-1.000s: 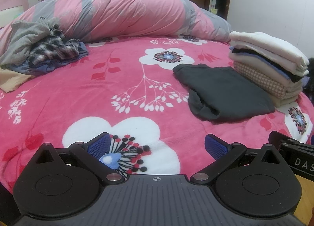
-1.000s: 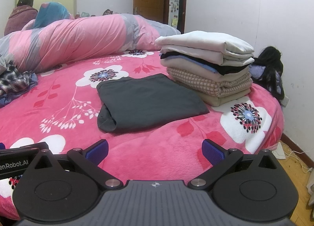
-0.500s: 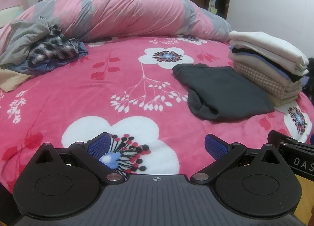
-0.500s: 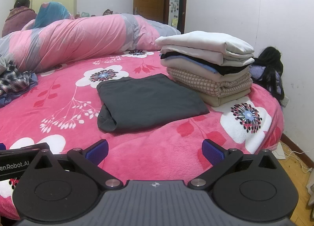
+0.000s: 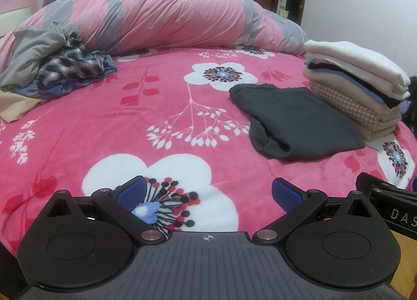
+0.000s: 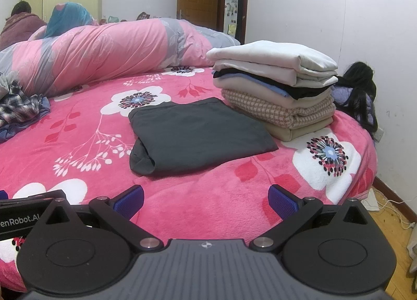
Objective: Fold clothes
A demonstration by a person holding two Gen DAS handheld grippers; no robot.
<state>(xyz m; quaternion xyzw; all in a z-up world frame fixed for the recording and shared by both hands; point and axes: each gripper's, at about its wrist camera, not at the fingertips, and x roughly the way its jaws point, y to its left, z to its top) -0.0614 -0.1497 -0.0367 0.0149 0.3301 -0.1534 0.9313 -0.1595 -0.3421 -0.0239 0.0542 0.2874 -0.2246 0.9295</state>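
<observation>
A folded dark grey garment [image 5: 299,120] [image 6: 200,130] lies flat on the pink floral bed. Right beside it stands a stack of folded clothes [image 5: 359,83] [image 6: 281,86], white on top, checked and beige below. A heap of unfolded clothes [image 5: 57,65] [image 6: 18,107], grey, plaid and blue, sits at the far left. My left gripper [image 5: 209,194] hovers open at the bed's near edge, nothing between its blue pads. My right gripper [image 6: 206,197] is likewise open and empty, in front of the grey garment. The right gripper's body [image 5: 391,208] shows at the left view's edge.
A rolled pink and grey duvet [image 5: 169,16] [image 6: 109,50] runs across the back of the bed. Two people [image 6: 39,21] sit behind it. A dark bundle [image 6: 362,94] lies by the right wall; cables [image 6: 391,211] trail on the wooden floor.
Both grippers stay open and nearly still. The left view has tilted up very slightly; the clothes have not moved.
</observation>
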